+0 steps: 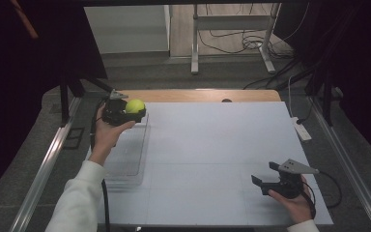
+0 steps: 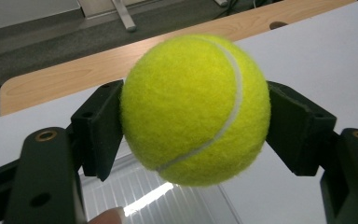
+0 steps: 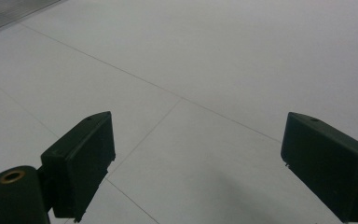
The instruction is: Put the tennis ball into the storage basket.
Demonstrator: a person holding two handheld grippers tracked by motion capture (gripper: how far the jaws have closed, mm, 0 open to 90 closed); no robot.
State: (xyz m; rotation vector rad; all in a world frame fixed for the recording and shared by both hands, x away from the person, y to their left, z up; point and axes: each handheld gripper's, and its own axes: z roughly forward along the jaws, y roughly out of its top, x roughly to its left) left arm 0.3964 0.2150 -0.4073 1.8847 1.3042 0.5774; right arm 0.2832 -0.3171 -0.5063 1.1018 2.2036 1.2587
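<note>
A yellow-green tennis ball [image 1: 135, 105] is held up at the far left of the white table, over the far end of a clear plastic tray [image 1: 125, 159]. My left gripper [image 1: 134, 112] is shut on it; in the left gripper view the ball [image 2: 195, 109] sits squeezed between the two black jaws of the left gripper [image 2: 193, 130], with the tray's ribbed floor [image 2: 144, 198] below. My right gripper [image 1: 264, 177] rests low near the front right of the table, open, and the right gripper [image 3: 196, 163] has nothing between its jaws, just bare white surface.
The white tabletop [image 1: 212, 154] has faint grid lines. A wooden strip [image 1: 198, 95] runs along its far edge. A white power strip [image 1: 301, 129] lies off the right side. Metal rails flank the table, and cables and a stand's legs sit on the floor beyond.
</note>
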